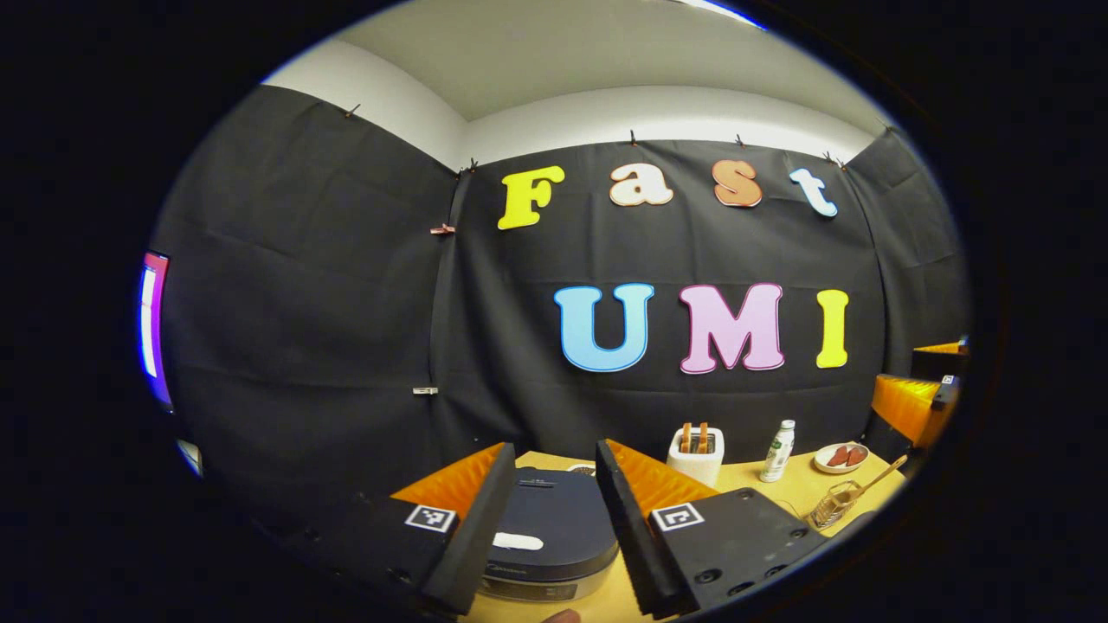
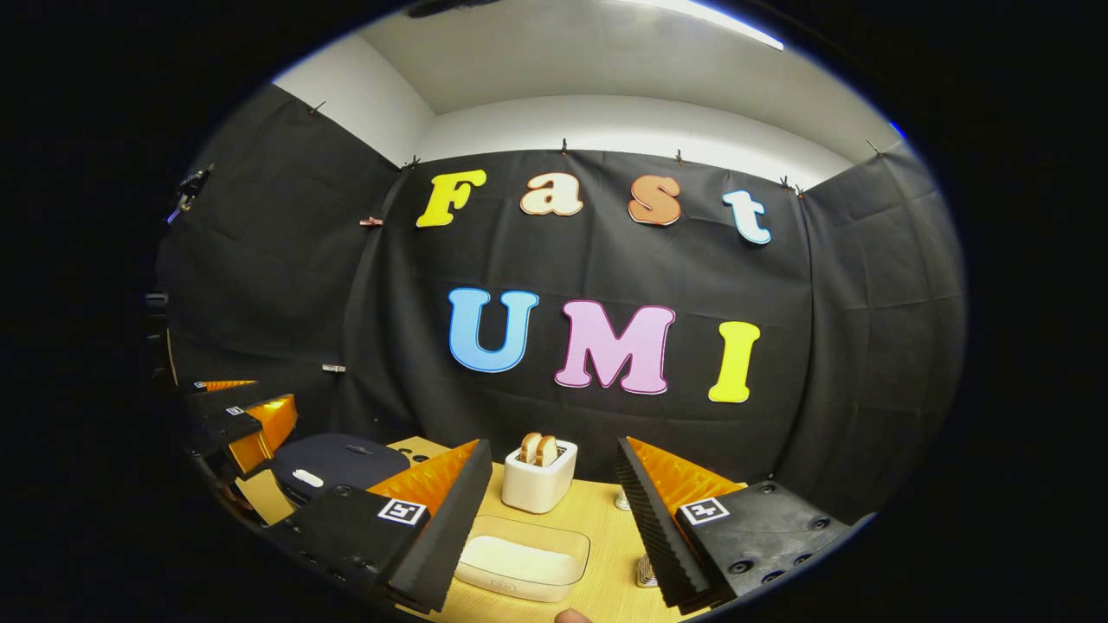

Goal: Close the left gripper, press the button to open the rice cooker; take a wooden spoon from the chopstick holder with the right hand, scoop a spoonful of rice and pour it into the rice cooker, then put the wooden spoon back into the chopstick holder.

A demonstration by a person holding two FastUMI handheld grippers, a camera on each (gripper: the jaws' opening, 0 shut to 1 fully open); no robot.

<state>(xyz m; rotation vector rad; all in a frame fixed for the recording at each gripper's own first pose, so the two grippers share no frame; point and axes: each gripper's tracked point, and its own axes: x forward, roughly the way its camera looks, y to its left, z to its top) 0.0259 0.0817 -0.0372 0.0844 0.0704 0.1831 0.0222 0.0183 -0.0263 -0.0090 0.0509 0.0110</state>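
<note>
The dark rice cooker (image 1: 554, 519) stands lid down on the wooden table, right in front of my left gripper (image 1: 554, 457), framed by its open fingers. Its white button (image 1: 518, 542) faces up near the front. A wooden spoon (image 1: 885, 473) leans in the wire chopstick holder (image 1: 833, 506) at the right. My right gripper (image 2: 552, 446) is open above a clear box of rice (image 2: 524, 562). The cooker (image 2: 339, 460) lies to its left, with the left gripper (image 2: 242, 405) beside it. The right gripper (image 1: 922, 379) shows at the far right edge of the left gripper view.
A white toaster (image 1: 695, 454) with two slices stands at the back of the table (image 1: 744, 474), and it also sits behind the rice box as the toaster (image 2: 539, 474). A small bottle (image 1: 777, 452) and a plate (image 1: 840, 457) with reddish food are to its right.
</note>
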